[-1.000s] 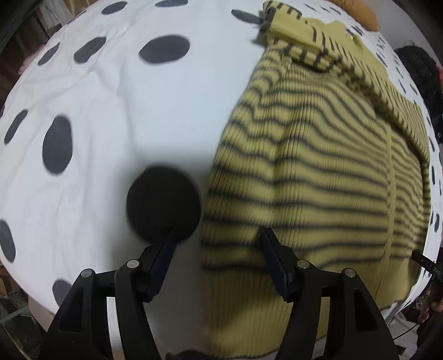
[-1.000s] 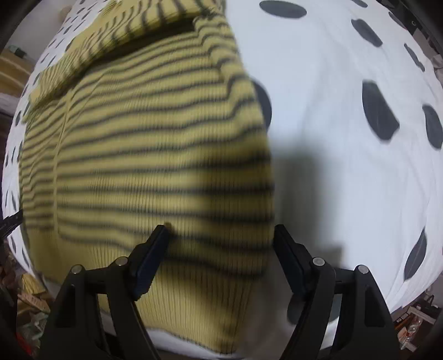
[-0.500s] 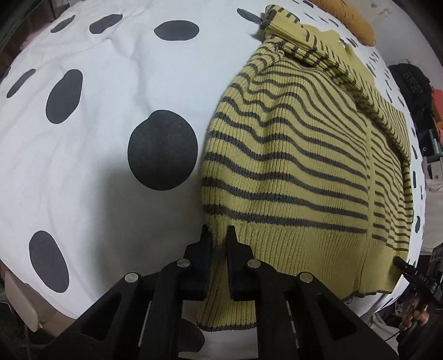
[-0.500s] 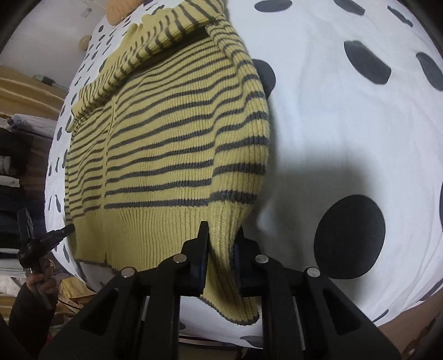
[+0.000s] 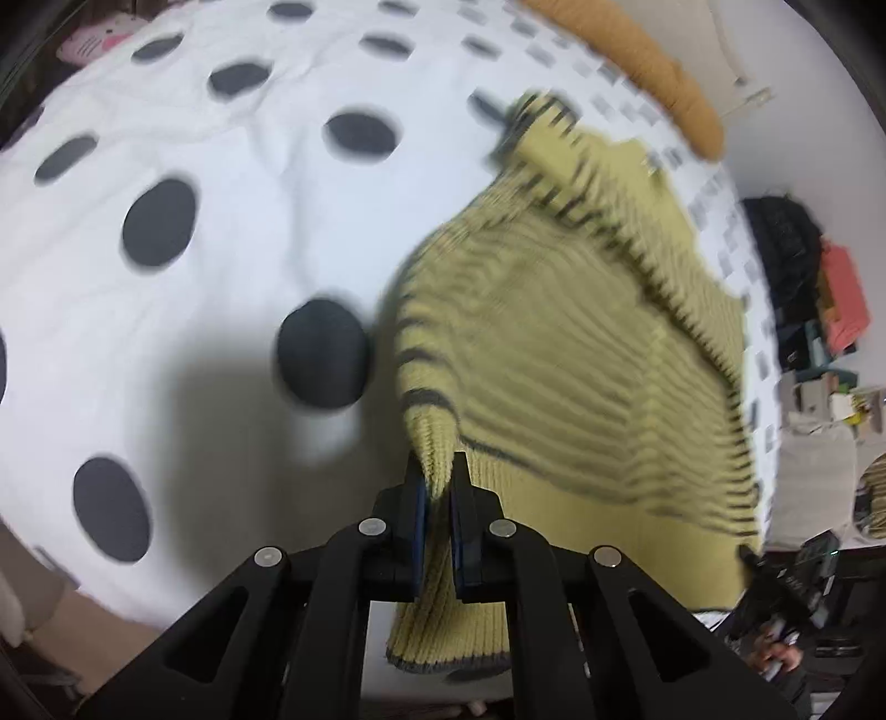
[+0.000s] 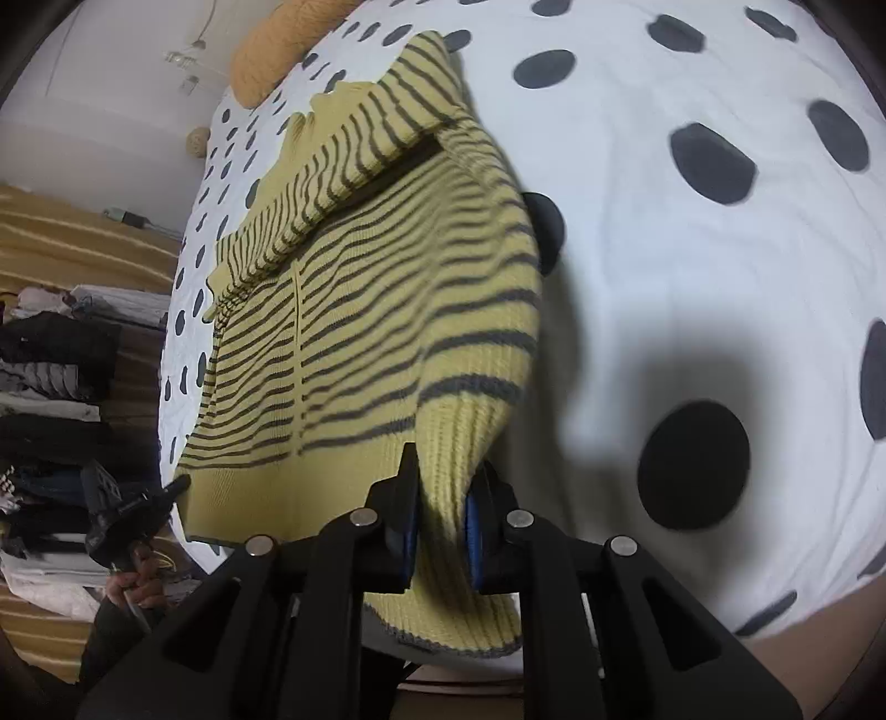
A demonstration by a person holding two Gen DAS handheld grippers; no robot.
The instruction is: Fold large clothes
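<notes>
Fingers of the left gripper are seen clamped on a pinch of ribbed hem at one bottom corner of the sweater, and the right gripper is likewise closed on a thicker bunch of hem at the other bottom corner. Both sets of jaws have just been closing, with knit caught between the pads in each view.

The yellow, dark-striped sweater is spread on the bed cover, white with dark spots. Its hem end is held raised off the cover at both corners, while the collar end lies farther up the bed. In the right wrist view a striped sleeve is seen laid across the upper body, which suggests the sleeves have already been turned in. The left wrist view is blurred, so finer detail of the weave cannot be read there.

As a judgement: the grasp of the hem is done and the lengthwise fold is only begun. The hem has yet to be carried over toward the collar, laid down and released; whether a further fold is wanted cannot be told.

Beyond the sweater, an orange cushion lies at the head of the bed. Stacked clothes are seen beside the bed in the right wrist view.
</notes>
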